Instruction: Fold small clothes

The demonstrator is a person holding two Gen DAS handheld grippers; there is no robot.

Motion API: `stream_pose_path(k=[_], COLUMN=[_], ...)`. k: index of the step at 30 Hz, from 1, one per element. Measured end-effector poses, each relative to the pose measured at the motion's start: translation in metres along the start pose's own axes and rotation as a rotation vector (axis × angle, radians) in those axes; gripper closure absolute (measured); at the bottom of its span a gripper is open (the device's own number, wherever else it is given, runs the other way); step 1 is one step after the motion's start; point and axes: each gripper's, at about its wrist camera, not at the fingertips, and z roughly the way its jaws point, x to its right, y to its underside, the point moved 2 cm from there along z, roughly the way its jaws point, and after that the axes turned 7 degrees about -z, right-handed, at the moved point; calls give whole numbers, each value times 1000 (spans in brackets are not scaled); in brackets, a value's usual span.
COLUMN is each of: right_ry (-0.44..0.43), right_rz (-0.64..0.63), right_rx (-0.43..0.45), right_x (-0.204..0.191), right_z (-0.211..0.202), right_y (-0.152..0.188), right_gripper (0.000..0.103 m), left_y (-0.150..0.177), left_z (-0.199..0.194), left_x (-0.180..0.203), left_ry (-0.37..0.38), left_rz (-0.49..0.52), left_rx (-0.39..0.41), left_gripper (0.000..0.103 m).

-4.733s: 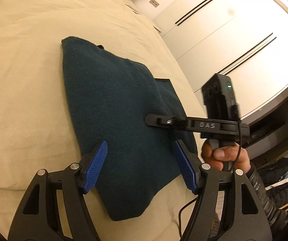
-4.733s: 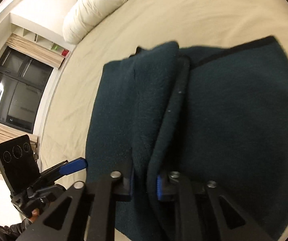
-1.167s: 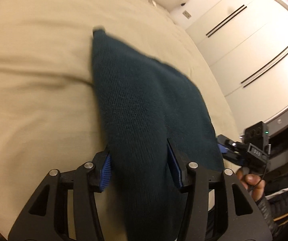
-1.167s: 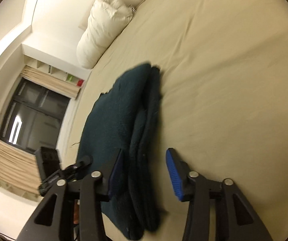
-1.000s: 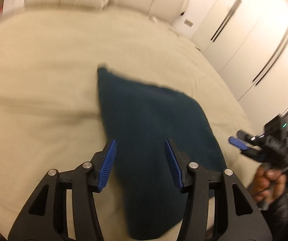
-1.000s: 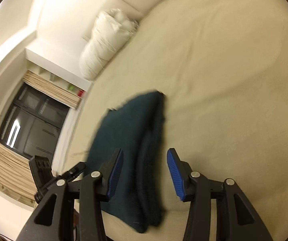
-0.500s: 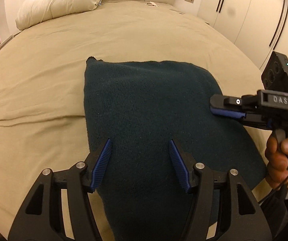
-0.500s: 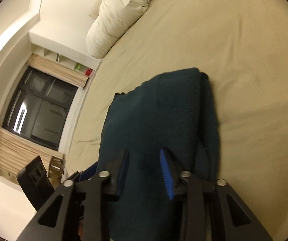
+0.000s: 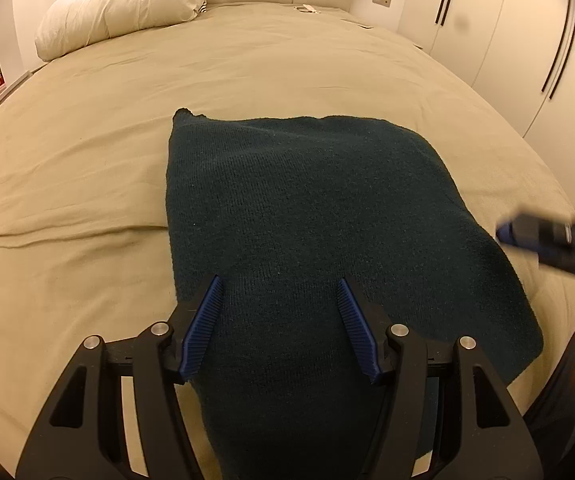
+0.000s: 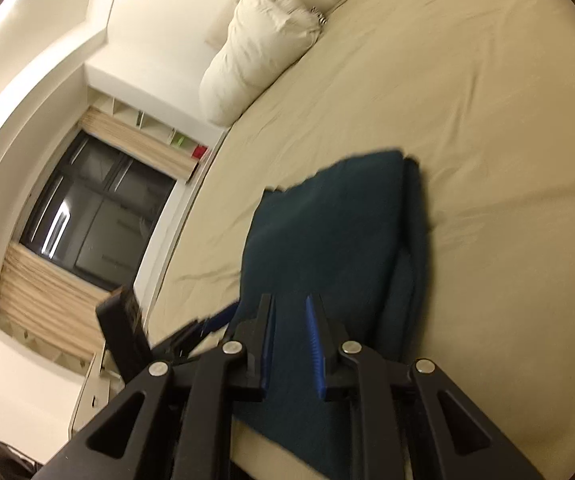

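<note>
A dark teal knit garment (image 9: 307, 208) lies folded into a thick pad on the beige bed (image 9: 67, 160). My left gripper (image 9: 279, 280) stands open low over its near end, blue pads spread apart with the cloth under them and not pinched. My right gripper (image 10: 290, 298) is over the garment's (image 10: 327, 232) near side. Its jaws are closing to a narrow gap, and no cloth is caught between them. In the left wrist view the right gripper (image 9: 505, 234) shows blurred at the garment's right edge. The left gripper (image 10: 207, 322) shows at the lower left of the right wrist view.
A white pillow (image 9: 123, 4) lies at the head of the bed, by the padded headboard. White wardrobe doors (image 9: 527, 40) line the right side. A dark window (image 10: 95, 216) with blinds is beyond the bed's left side. Bare sheet surrounds the garment.
The left gripper let go of the garment's fold, widened a little and sank over its near end. The right gripper's jaws narrowed, and it drew back toward the garment's right edge.
</note>
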Motion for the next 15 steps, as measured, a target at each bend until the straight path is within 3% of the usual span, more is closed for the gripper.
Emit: stream_pose_path(k=[3,5,7,9,15], right_ry=[57,79,77,92,113], right_rz=[-19,-9,-3,2,-49], right_rx=[-68,-94,-78,-67,-48], right_x=[2,13,20,26,30], right_z=[8,10,5,-2,-7], right_y=[23,40,49,57,69], right_gripper=[80,84,98,103,103], left_y=[1,1,2,3,19], left_z=[0,2,4,5,1], left_x=[-1,-1,-1,-2,-3], left_ry=[3,3,3,5,-3], left_rz=[-1,6,8,8,39], left_rx=[3,4,10,18,73], left_gripper=[45,45,44,44,44])
